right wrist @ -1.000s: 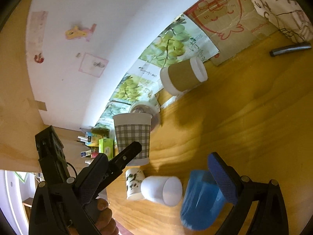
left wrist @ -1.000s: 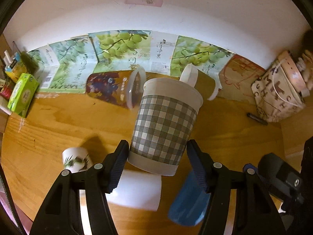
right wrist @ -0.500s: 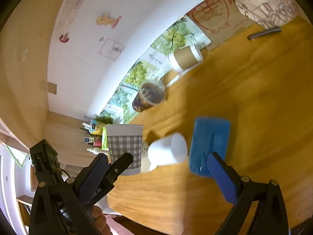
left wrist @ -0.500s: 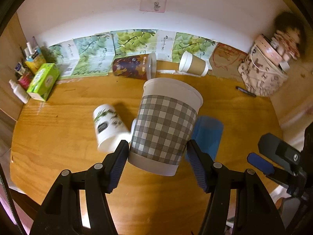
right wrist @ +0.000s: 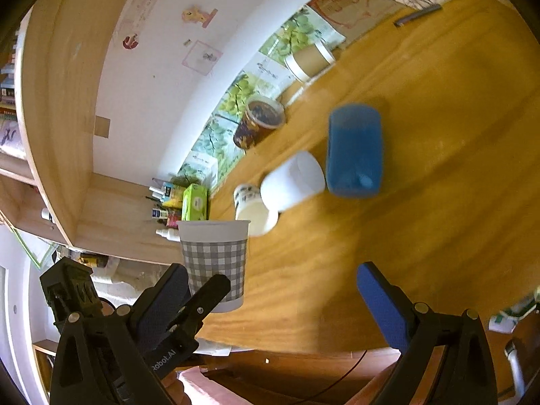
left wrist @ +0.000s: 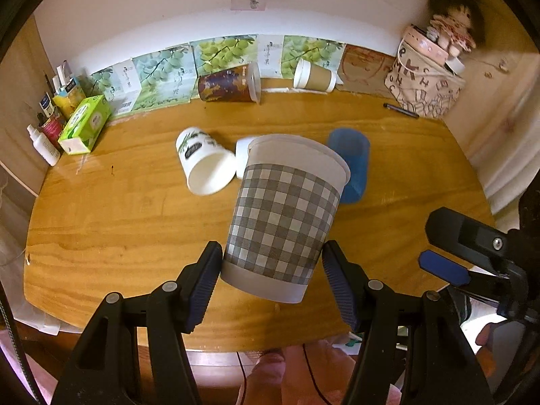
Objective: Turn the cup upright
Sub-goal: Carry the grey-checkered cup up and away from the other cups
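A grey checked paper cup (left wrist: 287, 216) stands mouth up between the fingers of my left gripper (left wrist: 270, 280), which is shut on its lower part and holds it above the wooden table (left wrist: 118, 212). The cup also shows in the right wrist view (right wrist: 213, 260), with the left gripper (right wrist: 189, 300) around its base. My right gripper (right wrist: 270, 303) is open and empty, over the table's front edge; it also shows in the left wrist view (left wrist: 449, 256).
Several cups lie on their sides: a leaf-print white cup (left wrist: 204, 162), a plain white cup (right wrist: 293, 180), a blue cup (left wrist: 351, 163), a dark printed cup (left wrist: 229, 82) and a brown cup (left wrist: 314, 76). A green box (left wrist: 86, 123) and bottles stand at left, a patterned bag (left wrist: 425, 84) at back right.
Both grippers have pulled back from the cups toward the table's front edge. The left one has carried the checked cup with it. The right gripper stays open.
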Demonstrator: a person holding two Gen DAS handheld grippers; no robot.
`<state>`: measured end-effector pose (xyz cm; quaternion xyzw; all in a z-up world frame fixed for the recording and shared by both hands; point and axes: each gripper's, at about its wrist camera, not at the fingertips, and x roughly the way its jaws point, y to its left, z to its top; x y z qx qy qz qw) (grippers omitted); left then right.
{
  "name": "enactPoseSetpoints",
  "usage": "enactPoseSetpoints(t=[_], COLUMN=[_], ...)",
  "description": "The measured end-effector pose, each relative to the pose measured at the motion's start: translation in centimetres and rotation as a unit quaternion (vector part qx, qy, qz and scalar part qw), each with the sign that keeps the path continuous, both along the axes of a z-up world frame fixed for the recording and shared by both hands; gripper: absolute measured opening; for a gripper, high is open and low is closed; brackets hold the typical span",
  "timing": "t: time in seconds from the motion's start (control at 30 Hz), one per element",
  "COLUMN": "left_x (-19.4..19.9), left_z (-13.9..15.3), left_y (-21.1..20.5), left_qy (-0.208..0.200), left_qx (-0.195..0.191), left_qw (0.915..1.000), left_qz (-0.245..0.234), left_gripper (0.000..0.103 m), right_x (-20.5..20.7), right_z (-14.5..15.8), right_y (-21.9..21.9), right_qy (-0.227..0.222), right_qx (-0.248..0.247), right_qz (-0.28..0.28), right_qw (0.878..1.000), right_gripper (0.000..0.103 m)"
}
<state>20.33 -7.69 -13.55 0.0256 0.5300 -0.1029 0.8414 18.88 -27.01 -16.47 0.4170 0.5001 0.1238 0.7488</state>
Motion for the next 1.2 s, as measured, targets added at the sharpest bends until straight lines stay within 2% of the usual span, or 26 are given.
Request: enactPoseSetpoints(t=[0.23, 0.5, 0.97, 1.2], left_x=[-1.7, -1.8, -0.4, 0.2], left_z=[-2.9, -5.6, -8.9, -9.6], left_y=[0.2, -0.2, -0.8, -0.8], left_qy=[0.015, 0.036, 0.086, 0.093], left_qx=[-0.004, -0.013, -0.02, -0.022], left_qw=[0.9998, 0.9992, 0.9958, 0.9949], left_qz=[-0.008, -0.013, -0.022, -0.033], left_gripper=[0.066, 0.066, 0.066, 0.066], right_x=[-3.6, -5.3, -4.5, -3.7], right_z=[-1.2, -2.4, -4.8, -5.5], right_y=[0.3, 0.1, 0.5, 0.8], right_qy=[0.018, 0.037, 0.072, 0.085], right_qx=[0.0, -0.004, 0.002, 0.001], right_qz=[-0.018, -0.032, -0.022, -0.013], right_qw=[1.0, 0.999, 0.997, 0.996], right_gripper=[0.1, 0.1, 0.1, 0.1])
